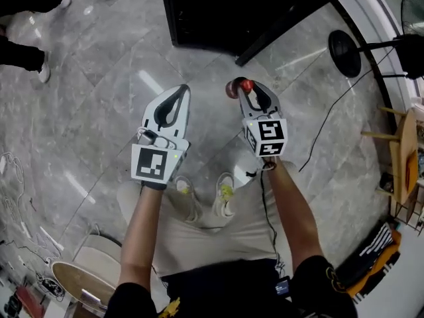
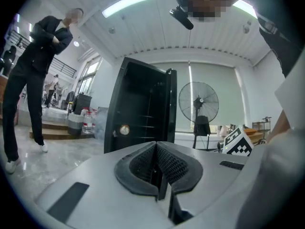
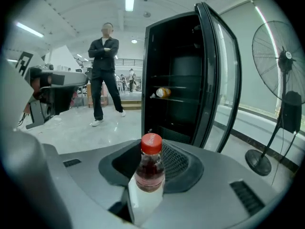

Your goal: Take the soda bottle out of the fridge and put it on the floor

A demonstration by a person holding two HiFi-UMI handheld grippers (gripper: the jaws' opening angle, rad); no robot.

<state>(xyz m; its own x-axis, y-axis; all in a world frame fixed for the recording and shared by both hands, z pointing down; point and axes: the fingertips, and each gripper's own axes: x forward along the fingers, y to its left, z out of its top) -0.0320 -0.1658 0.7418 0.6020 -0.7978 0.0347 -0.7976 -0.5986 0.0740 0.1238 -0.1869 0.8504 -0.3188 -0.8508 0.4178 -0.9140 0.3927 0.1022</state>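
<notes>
Red-capped and dark inside, the bottle [image 3: 150,162] stands upright between the jaws of the right gripper [image 1: 254,93]. The jaws are clamped on its white-labelled body, and its neck and cap rise above the pads. From the head view it sits at the tip of this gripper, over the grey marble floor [image 1: 99,98]. No view shows whether its base touches the floor.

The left gripper [image 1: 179,93] is just to the left of the right one, level with it and pointing the same way. Its jaws are pressed together with nothing between them.

Ahead of both grippers stands the black fridge [image 3: 176,94]. Its door [image 3: 217,80] is swung open on the right gripper's right side. Inside, the shelves look dark, and a small orange-tinted item [image 3: 163,92] lies on one of them; it is too small to name.

Further right of the right gripper, beyond the door, a pedestal fan [image 3: 281,80] stands by the window wall. Ahead and to the left of this gripper, well apart, a person [image 3: 106,75] in dark clothes stands with arms crossed.

Behind the grippers, the wearer's bare forearms reach forward, and two pale shoes [image 1: 207,197] are planted on the floor below.
</notes>
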